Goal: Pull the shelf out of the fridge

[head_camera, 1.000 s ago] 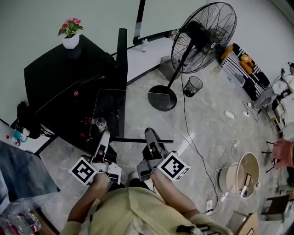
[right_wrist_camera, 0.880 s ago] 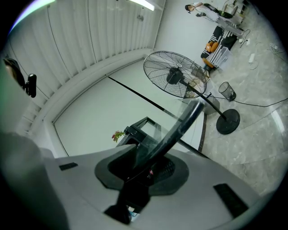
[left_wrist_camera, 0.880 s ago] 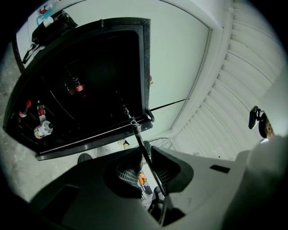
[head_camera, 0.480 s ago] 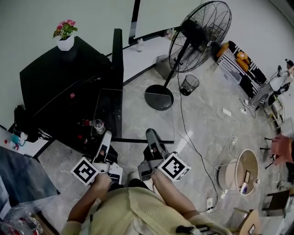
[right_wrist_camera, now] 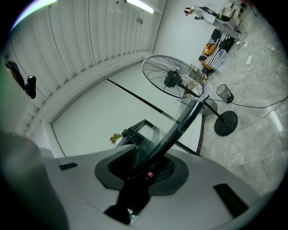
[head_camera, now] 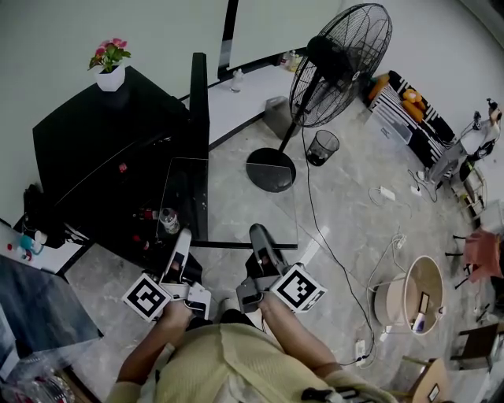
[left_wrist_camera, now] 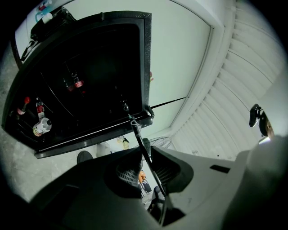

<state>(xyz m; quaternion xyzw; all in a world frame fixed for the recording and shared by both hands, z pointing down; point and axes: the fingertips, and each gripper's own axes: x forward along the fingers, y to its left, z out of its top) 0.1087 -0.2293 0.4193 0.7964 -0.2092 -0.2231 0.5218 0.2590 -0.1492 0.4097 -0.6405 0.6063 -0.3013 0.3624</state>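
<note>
Grey marble floor (head_camera: 346, 212), black fridge (head_camera: 94, 134) open, glass shelf (head_camera: 244, 205) jutting out (fan (head_camera: 339, 55) looming behind); left gripper (head_camera: 182, 236) and right gripper (head_camera: 257, 234) both clamp its near edge.

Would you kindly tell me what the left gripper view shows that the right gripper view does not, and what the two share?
Only the left gripper view looks into the black fridge, where a white-labelled bottle and smaller bottles with red on them stand on its racks. Only the right gripper view shows the wire wastebasket on the floor and the lit ceiling lamp. Both show the glass shelf edge-on, clamped between that view's jaws, with the fridge beyond.
</note>
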